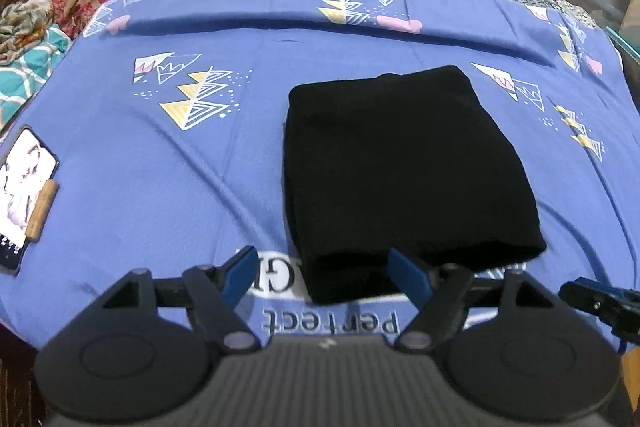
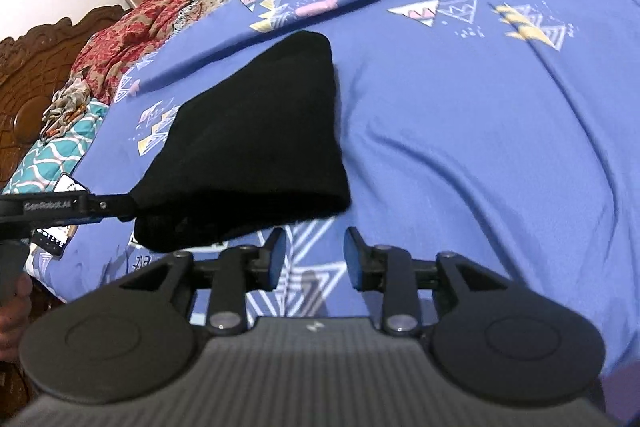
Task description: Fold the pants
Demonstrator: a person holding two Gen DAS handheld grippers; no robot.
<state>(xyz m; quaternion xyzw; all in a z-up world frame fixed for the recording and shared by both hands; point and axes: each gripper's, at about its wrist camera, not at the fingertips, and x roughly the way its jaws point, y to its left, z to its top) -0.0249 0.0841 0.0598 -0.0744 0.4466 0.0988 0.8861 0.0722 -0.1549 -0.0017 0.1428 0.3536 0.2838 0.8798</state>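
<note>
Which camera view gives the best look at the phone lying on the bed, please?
The left wrist view: the phone lies at the left edge, lit screen visible. In the right wrist view the left gripper's finger hides most of it.

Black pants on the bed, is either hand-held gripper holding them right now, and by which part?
Nothing is held. The left hand-held gripper stands open at the near edge of the folded black pants; the right hand-held gripper is open over bare sheet.

Black pants (image 1: 404, 179) on blue sheet (image 1: 180, 187) w/ yellow-white triangle print.
</note>
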